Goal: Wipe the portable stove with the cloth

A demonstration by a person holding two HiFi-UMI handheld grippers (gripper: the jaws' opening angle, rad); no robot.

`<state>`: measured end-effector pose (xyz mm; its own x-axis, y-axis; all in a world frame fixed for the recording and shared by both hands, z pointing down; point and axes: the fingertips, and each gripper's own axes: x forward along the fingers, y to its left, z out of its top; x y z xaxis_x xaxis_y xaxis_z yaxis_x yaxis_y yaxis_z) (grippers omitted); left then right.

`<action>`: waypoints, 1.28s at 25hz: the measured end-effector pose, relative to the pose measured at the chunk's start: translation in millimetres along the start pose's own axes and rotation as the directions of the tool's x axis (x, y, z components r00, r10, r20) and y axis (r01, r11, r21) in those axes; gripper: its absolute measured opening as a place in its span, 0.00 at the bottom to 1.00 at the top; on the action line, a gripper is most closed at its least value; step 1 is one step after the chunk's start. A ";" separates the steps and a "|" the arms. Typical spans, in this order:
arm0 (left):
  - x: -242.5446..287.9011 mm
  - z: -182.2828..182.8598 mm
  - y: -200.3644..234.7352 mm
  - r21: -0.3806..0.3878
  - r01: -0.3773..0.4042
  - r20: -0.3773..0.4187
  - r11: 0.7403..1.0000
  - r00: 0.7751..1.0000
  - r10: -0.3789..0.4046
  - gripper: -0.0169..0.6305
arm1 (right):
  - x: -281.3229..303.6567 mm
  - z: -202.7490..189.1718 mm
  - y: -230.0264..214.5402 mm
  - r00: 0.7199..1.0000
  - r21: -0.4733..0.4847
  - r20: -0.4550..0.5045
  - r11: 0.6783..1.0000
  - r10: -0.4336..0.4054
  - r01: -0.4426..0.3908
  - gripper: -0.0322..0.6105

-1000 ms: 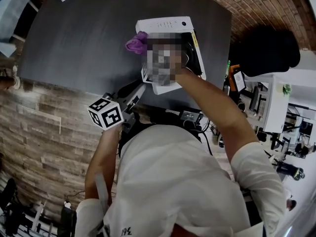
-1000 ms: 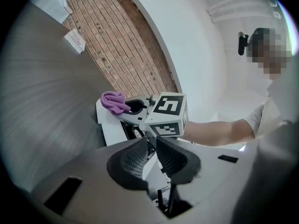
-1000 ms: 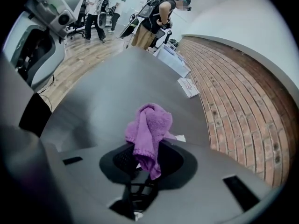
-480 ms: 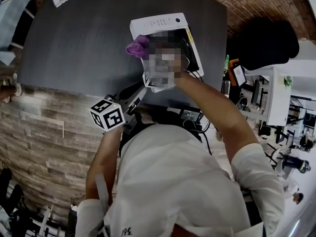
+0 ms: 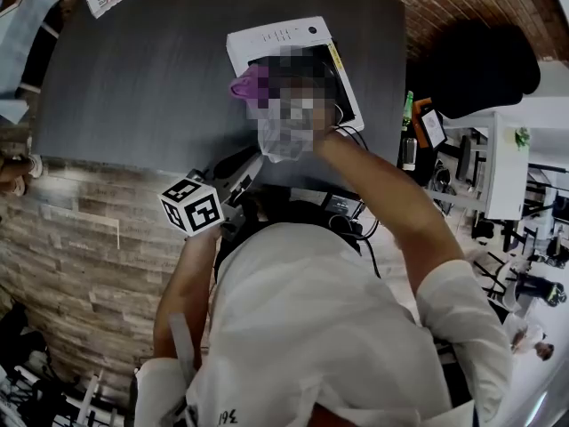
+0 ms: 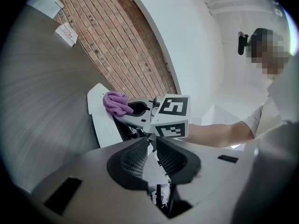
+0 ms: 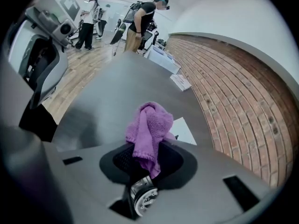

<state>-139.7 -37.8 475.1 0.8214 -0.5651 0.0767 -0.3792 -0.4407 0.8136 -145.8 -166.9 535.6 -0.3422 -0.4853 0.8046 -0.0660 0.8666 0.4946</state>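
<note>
The portable stove is mostly hidden behind the right gripper and cloth.

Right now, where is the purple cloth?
The purple cloth is clamped between the jaws of the right gripper. In the head view it sits upper middle, at the left edge of the white stove on the dark table.

Lab space (brick wall, equipment shelves)

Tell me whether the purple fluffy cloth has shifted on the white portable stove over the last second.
Yes. In the head view the purple fluffy cloth has slid slightly right, from overhanging the left edge of the white portable stove to further inward.
</note>
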 end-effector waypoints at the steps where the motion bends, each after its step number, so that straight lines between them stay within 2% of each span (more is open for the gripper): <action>1: 0.8 -0.4 -0.4 0.001 -0.005 0.002 1.000 1.000 0.005 0.13 | -1.1 -1.5 0.6 1.000 0.007 0.002 1.000 0.003 -0.003 0.21; 6: 7.3 -3.1 -3.7 0.003 -0.043 0.029 0.999 0.999 0.043 0.13 | -7.6 -7.2 6.9 0.999 0.020 0.020 0.999 0.033 -0.033 0.21; 16: 5.9 -19.9 -14.5 -0.012 -0.154 0.084 0.988 0.984 0.155 0.13 | -26.9 -13.7 37.3 0.984 0.010 0.054 0.985 0.172 -0.172 0.21; 27: -16.4 -41.2 -29.8 -0.018 -0.270 0.138 0.963 0.953 0.270 0.13 | -35.0 -9.4 57.8 0.975 -0.037 0.049 0.975 0.219 -0.217 0.21; 32: -23.5 -48.3 -38.6 -0.005 -0.310 0.138 0.951 0.941 0.308 0.13 | -38.3 -7.2 61.8 0.972 0.003 0.071 0.975 0.222 -0.223 0.21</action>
<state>-123.8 26.2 469.8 0.5974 -0.7642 0.2432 -0.6135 -0.2403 0.7523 -130.1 -95.7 537.7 -0.4135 -0.2709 0.8692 0.0094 0.9534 0.3017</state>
